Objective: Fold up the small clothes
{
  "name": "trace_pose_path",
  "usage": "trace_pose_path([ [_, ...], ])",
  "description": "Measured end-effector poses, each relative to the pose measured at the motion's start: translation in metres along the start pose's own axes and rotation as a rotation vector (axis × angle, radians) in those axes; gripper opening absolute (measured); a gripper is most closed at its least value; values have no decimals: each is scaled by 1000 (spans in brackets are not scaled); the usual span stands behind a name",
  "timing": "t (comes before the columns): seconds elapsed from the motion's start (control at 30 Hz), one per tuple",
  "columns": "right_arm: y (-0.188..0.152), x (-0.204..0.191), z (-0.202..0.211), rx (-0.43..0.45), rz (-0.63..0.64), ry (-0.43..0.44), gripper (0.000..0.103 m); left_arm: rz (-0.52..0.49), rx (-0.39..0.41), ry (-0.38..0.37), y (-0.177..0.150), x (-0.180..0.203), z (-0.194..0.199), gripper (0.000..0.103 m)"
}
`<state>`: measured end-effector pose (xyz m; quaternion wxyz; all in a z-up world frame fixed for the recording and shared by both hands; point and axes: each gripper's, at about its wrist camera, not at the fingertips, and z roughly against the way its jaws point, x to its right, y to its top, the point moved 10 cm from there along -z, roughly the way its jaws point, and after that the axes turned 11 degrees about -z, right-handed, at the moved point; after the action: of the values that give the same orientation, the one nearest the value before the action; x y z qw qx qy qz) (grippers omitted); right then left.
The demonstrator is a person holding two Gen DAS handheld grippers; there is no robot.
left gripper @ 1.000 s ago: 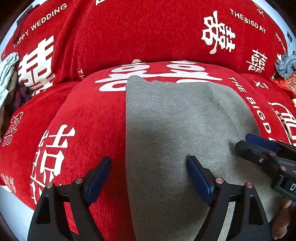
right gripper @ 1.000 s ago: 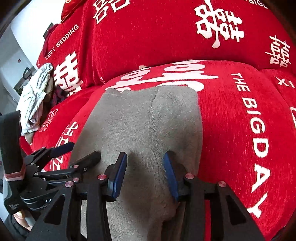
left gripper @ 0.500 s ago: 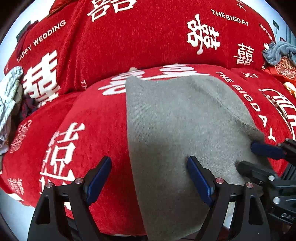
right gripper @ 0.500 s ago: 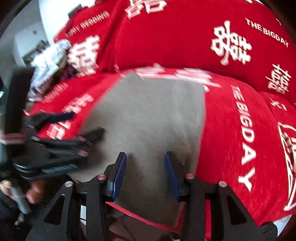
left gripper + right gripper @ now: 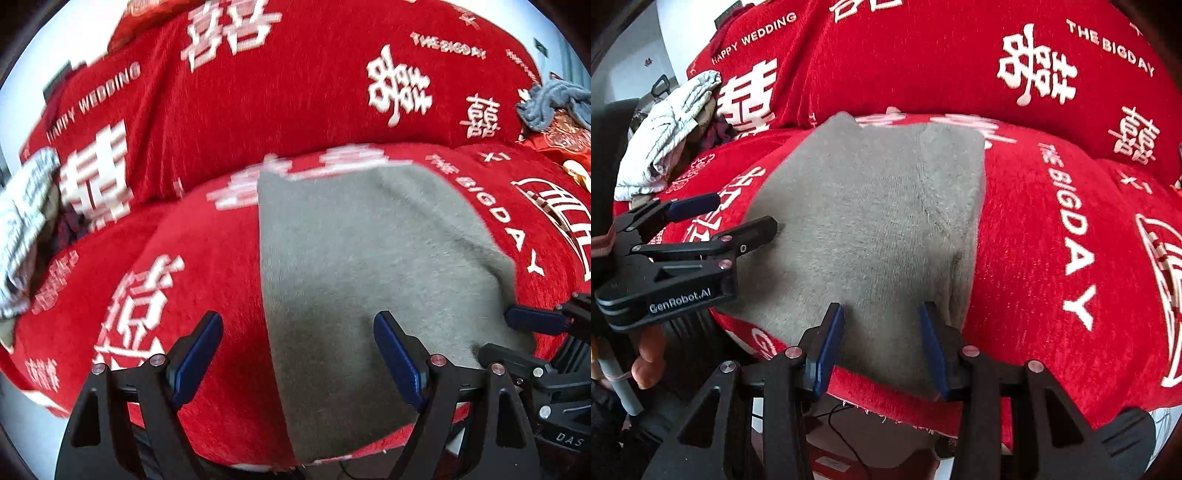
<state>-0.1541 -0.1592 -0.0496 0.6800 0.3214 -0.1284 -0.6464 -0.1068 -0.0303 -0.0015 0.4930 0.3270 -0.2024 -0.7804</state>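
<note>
A grey knit garment (image 5: pixel 369 266) lies folded flat on the red sofa seat (image 5: pixel 207 280); it also shows in the right wrist view (image 5: pixel 871 236). My left gripper (image 5: pixel 295 354) is open over its left edge, one finger over red fabric, one over the grey cloth, holding nothing. My right gripper (image 5: pixel 882 343) is open and empty at the garment's near edge. The left gripper also shows from the side in the right wrist view (image 5: pixel 738 218), and the right gripper shows at the right edge of the left wrist view (image 5: pixel 517 332).
The sofa has a red cover with white lettering on its backrest (image 5: pixel 923 66). A pile of white and dark clothes (image 5: pixel 672 129) lies at the sofa's left end. A blue-grey cloth (image 5: pixel 554 103) lies far right. The seat's front edge (image 5: pixel 886 402) is just below the grippers.
Both grippers have drawn back toward the sofa's front edge and away from the garment. The garment lies flat where it was.
</note>
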Motion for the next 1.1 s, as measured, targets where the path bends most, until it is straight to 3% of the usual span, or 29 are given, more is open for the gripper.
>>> trace_pose_path([
  [0.13,9,-10,12,61,45,-41,57,24,107,103,14,-9,21,85],
  [0.2,12,-13,15,76,55,-59,62,42,118,126,16,-14,25,85],
  [0.3,14,-17,16,78,47,-57,63,56,100,99,16,-15,25,85],
  [0.53,18,-13,19,90,27,-64,65,53,122,130,18,-16,34,85],
  [0.63,19,-12,20,95,22,-65,65,48,82,96,14,-12,30,85],
  [0.9,21,-9,21,99,4,-70,65,40,77,78,12,-6,30,85],
  [1.1,23,-7,22,103,2,-76,65,45,68,95,11,-7,31,85],
])
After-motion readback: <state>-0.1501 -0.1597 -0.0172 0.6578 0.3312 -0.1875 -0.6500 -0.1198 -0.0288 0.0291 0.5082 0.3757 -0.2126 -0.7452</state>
